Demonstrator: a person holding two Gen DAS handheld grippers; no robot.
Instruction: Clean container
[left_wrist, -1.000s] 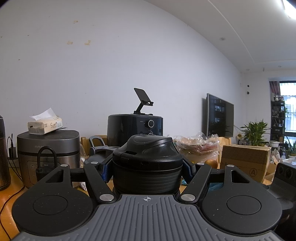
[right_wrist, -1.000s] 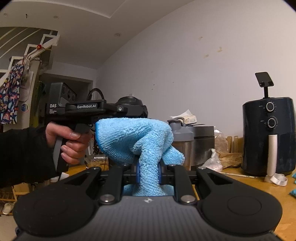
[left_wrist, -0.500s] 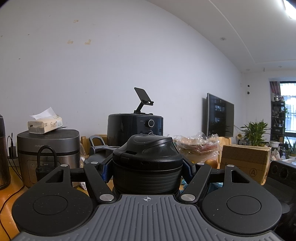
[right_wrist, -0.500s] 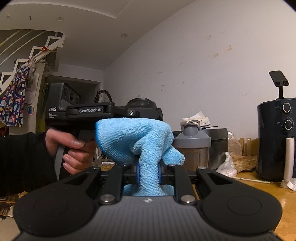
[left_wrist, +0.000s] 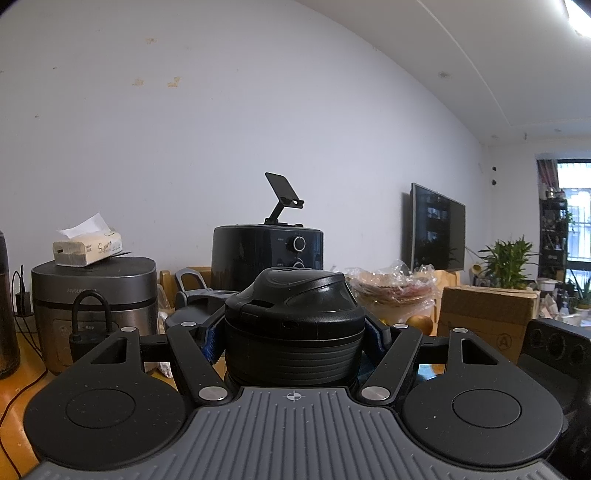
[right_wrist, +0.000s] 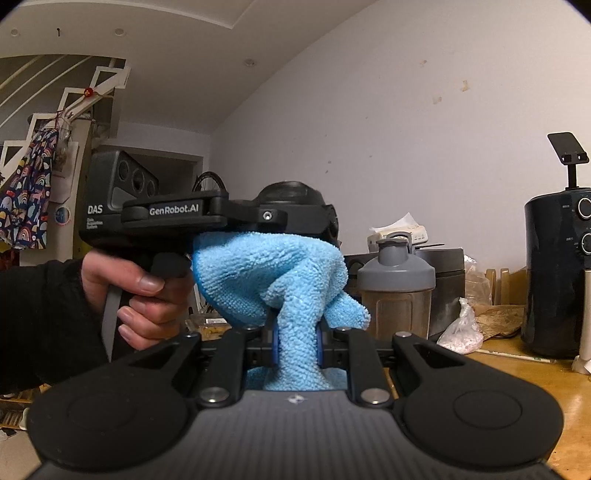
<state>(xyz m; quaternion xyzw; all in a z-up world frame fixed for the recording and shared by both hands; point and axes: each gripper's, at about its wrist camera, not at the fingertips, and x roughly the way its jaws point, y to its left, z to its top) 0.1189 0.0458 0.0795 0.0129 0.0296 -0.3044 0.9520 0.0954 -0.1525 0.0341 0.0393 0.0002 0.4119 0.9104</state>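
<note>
- The left hand-held gripper (left_wrist: 294, 332) is clenched around a black container (left_wrist: 293, 325); its blue-padded fingers (left_wrist: 212, 338) press on both sides of the ribbed body just under the domed lid.
- The container stands upright between those fingers, directly ahead of the left camera, raised above the table (left_wrist: 14, 384).
- In the right wrist view the same left hand-held gripper (right_wrist: 325, 221) is seen from the side, held by a person's hand (right_wrist: 136, 291) in a dark sleeve, the container's dark top showing at its front end.
- The right hand-held gripper (right_wrist: 295, 347) is clamped on a blue microfibre cloth (right_wrist: 273, 273), its fingers close together with the cloth bunched between the blue pads.
- The cloth rises from the right gripper's fingers and billows up just below the left gripper's body; whether it touches the container cannot be told.
- Beyond the right gripper, a little to its right, a shaker bottle (right_wrist: 397, 288) with a grey lid stands on the table.
- Beyond the left gripper stands a black air fryer (left_wrist: 267, 258) with a phone stand on top; to its left is a grey cooker (left_wrist: 92, 291) carrying a tissue pack (left_wrist: 86, 251).
- To the right beyond the left gripper are a cardboard box (left_wrist: 487, 321), a wall television (left_wrist: 437, 229) and a potted plant (left_wrist: 508, 258).
</note>
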